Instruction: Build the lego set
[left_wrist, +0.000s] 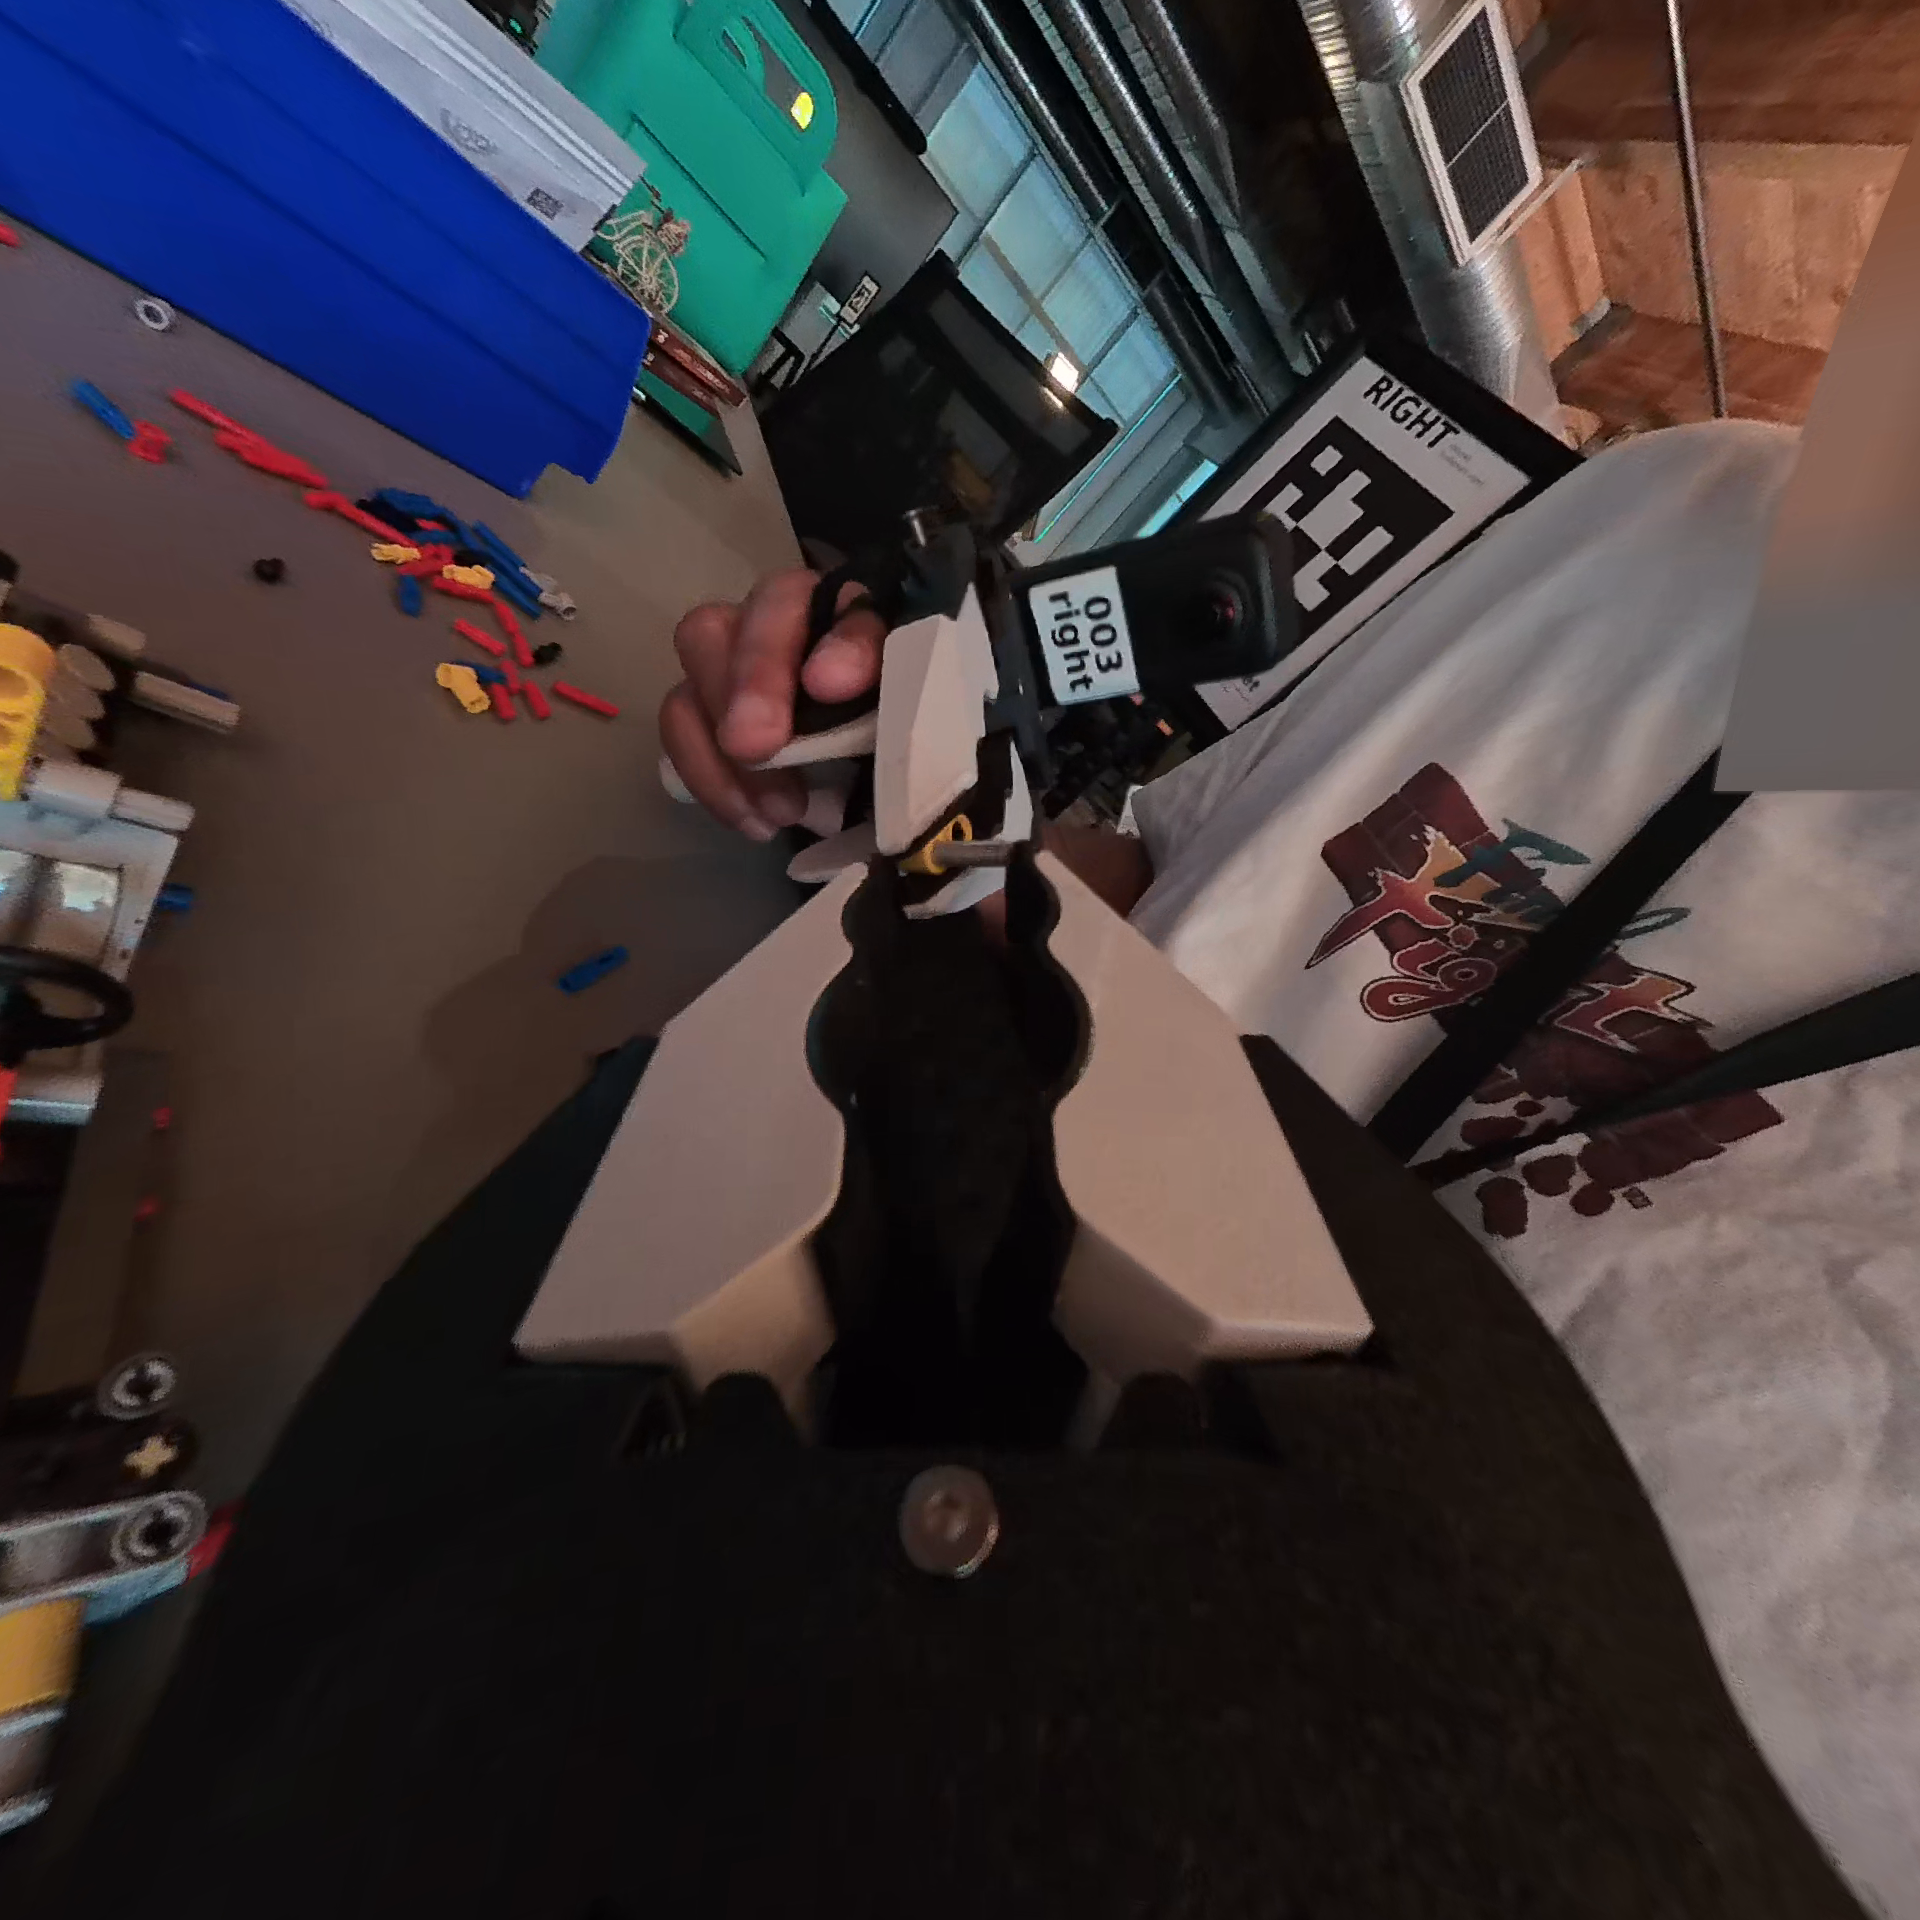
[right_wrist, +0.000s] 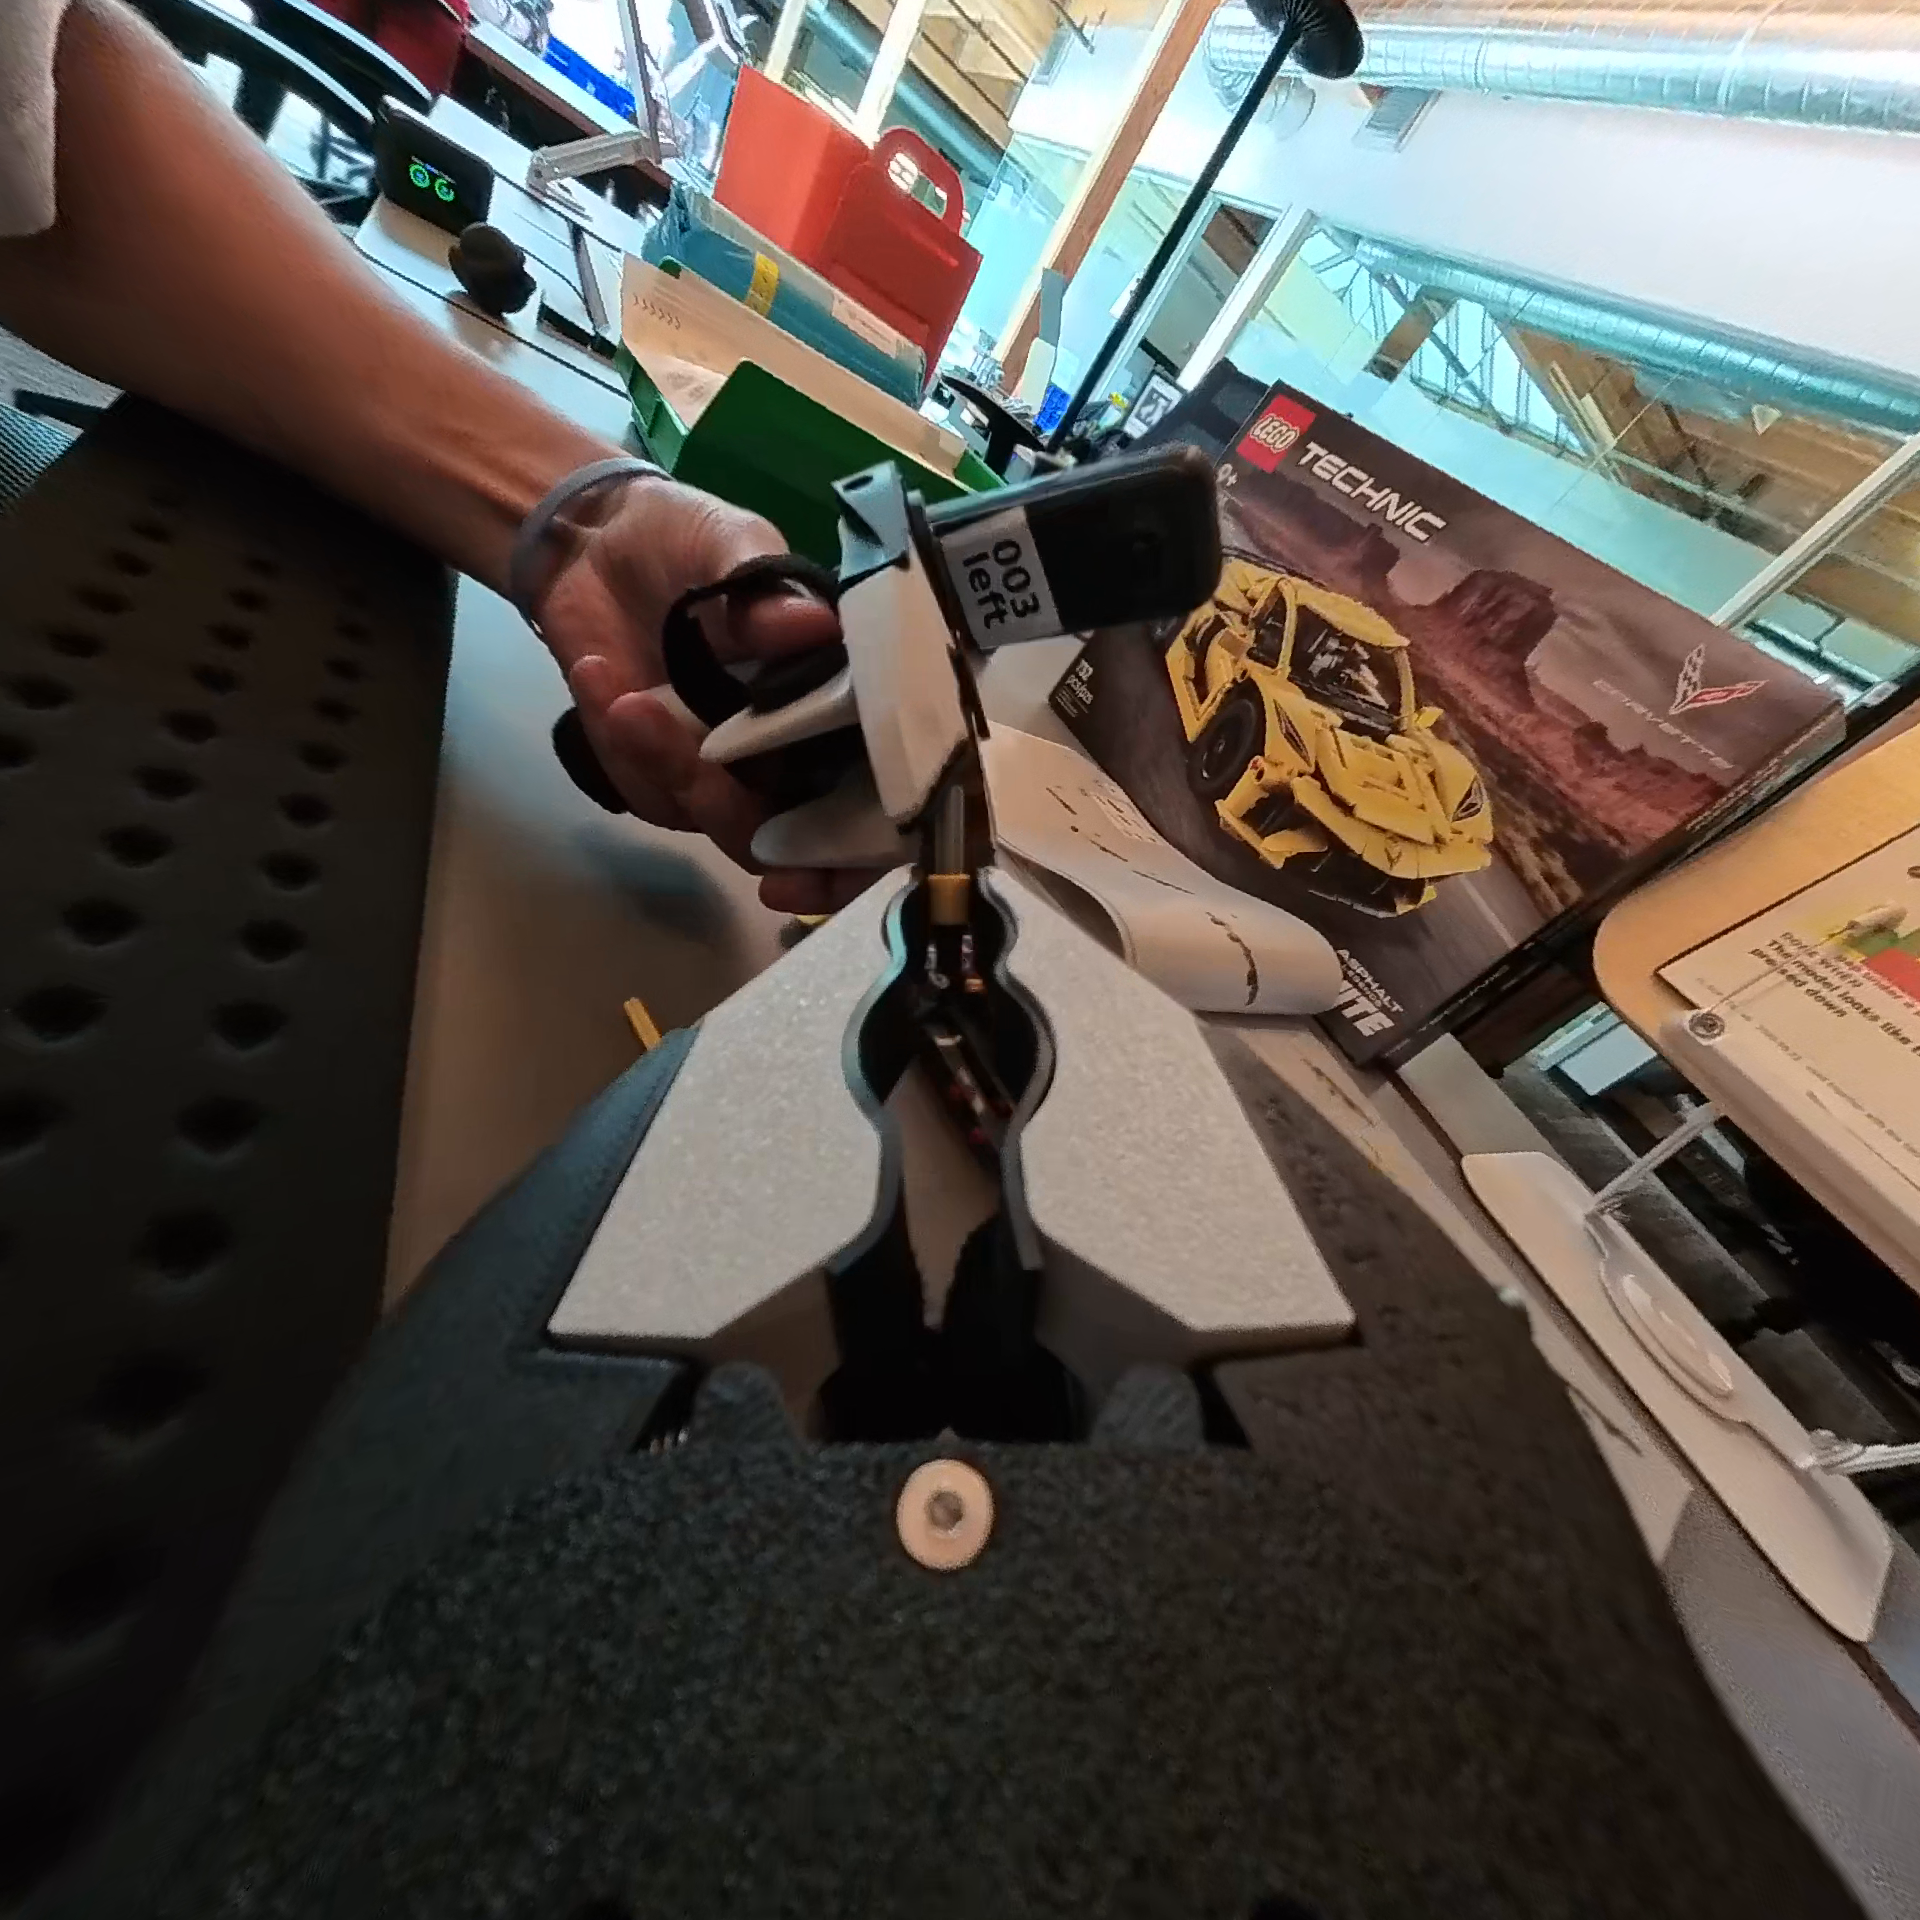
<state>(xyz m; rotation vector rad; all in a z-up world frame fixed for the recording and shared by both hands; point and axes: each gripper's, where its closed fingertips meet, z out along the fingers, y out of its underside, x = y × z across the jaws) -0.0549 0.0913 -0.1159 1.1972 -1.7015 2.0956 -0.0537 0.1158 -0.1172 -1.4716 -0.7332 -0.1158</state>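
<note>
Joining two small parts in mid-air looks like the step in hand: a yellow connector (left_wrist: 938, 844) with a grey pin (left_wrist: 982, 854) sticking out of it sits between the two tools, held up above the worktop (left_wrist: 416, 883) rather than resting on it. In the right wrist view the right tool (right_wrist: 945, 902) is closed on the yellow connector at its very tips, and the grey pin runs on from there into the tips of the left tool (right_wrist: 940, 805), which seems clamped on it. From the left wrist view the left tool (left_wrist: 951, 883) shows its fingers drawn nearly together around the pin's free end — the contact itself is dark and hard to read.

To do this well, I judge the two tools should be kept on one straight line so the pin slides in without bending sideways, pushing gently and evenly. Both grips are shallow, so a twist could flick the piece out.

Farther out, loose red, blue and yellow pieces (left_wrist: 478, 603) lie scattered on the worktop beside a blue bin (left_wrist: 312, 239), and part of the half-built model (left_wrist: 73, 831) shows at the left edge. The set's box (right_wrist: 1455, 727) stands behind.
</note>
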